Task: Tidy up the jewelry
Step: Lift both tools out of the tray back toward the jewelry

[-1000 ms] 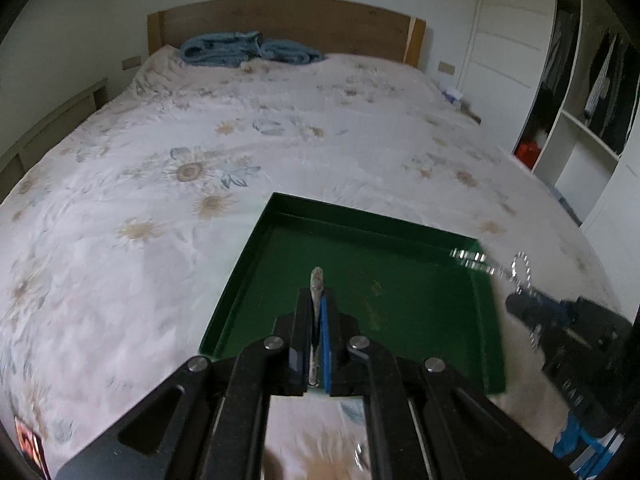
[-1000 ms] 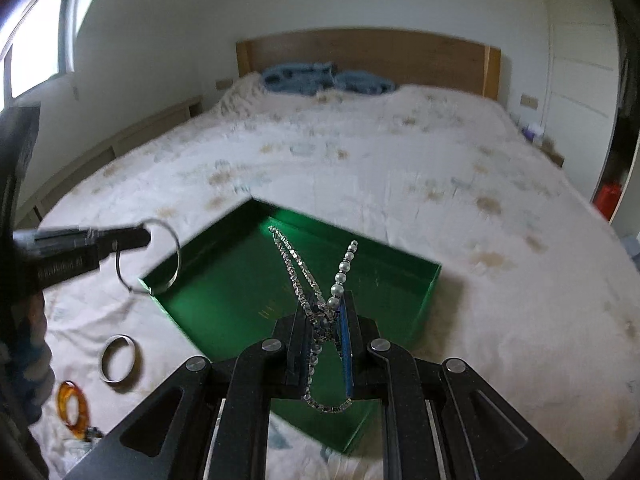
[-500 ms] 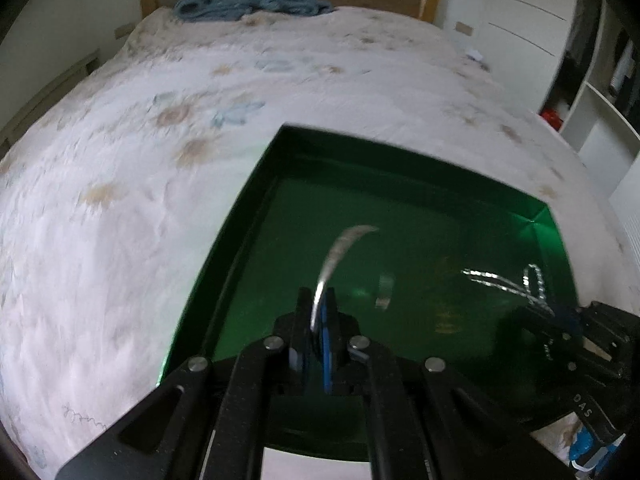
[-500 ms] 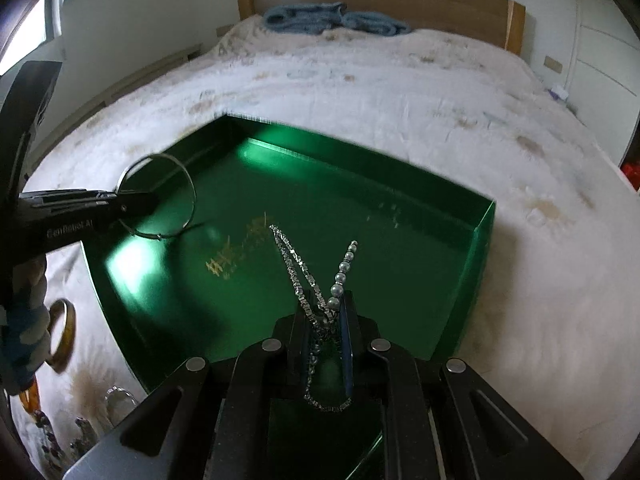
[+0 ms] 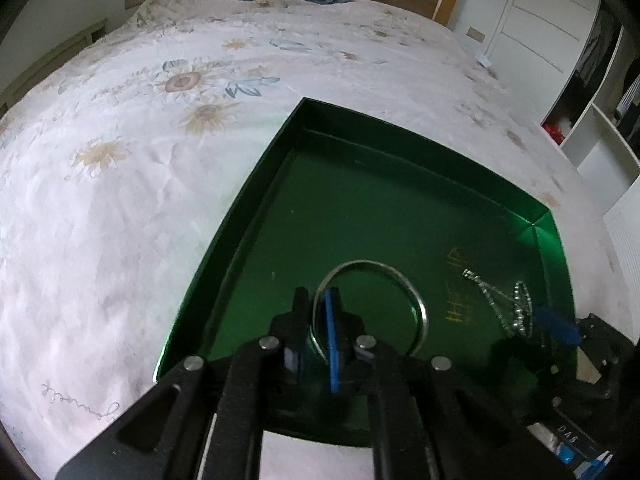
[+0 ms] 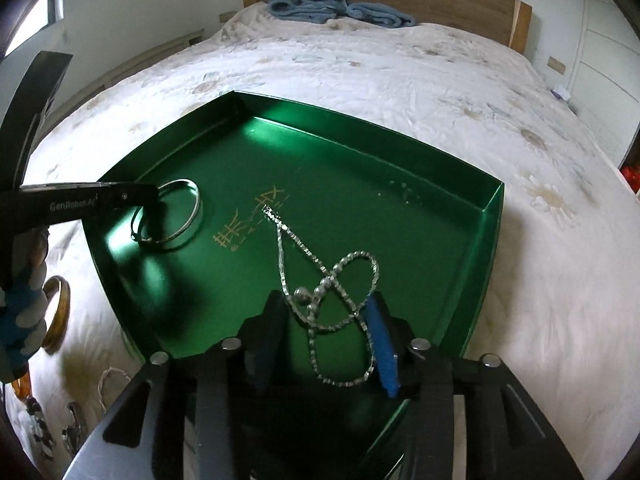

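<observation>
Jewelry is landing in the green tray (image 6: 490, 216) on the bed: left tongs (image 5: 316, 316) opening around the silver bangle (image 5: 416, 300) by the left edge, right tongs (image 6: 326, 320) opening, chain necklace (image 6: 304, 248) dropped mid-tray for sorting.

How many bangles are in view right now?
2: a silver bangle lies in the green tray; a gold-toned bangle lies on the bedspread beside the tray. Others may hide behind the hand.

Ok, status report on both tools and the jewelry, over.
Left tool opening, silver bangle between its fingers, in green tray. Right tool opening, chain necklace draped loose in tray. Nothing blocking.
</observation>
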Motion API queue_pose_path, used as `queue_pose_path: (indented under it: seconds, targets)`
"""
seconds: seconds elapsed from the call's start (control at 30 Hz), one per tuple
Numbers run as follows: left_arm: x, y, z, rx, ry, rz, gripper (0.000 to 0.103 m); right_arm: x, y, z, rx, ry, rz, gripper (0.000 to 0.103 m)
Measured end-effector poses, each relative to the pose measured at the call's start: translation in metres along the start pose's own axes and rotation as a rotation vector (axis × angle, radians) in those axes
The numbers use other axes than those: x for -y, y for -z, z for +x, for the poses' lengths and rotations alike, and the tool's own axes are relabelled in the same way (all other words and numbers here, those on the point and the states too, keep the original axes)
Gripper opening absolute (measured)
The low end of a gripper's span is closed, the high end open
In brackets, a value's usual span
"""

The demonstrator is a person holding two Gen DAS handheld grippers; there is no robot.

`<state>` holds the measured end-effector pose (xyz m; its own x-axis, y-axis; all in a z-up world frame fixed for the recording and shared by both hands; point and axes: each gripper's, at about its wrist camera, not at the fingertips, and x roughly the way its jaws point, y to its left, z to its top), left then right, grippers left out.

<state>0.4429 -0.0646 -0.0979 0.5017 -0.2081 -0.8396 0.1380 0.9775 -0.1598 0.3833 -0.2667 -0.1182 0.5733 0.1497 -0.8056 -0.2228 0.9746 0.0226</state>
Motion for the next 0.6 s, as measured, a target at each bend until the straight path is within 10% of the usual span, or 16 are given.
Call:
queue_pose_path:
  seconds: [0.6]
  targets:
    - [0.010,0.065,-0.152,0.233,-0.004,0.078,0.015,-0.021,0.024,-0.135,0.160,-0.014,0.037,0.053]
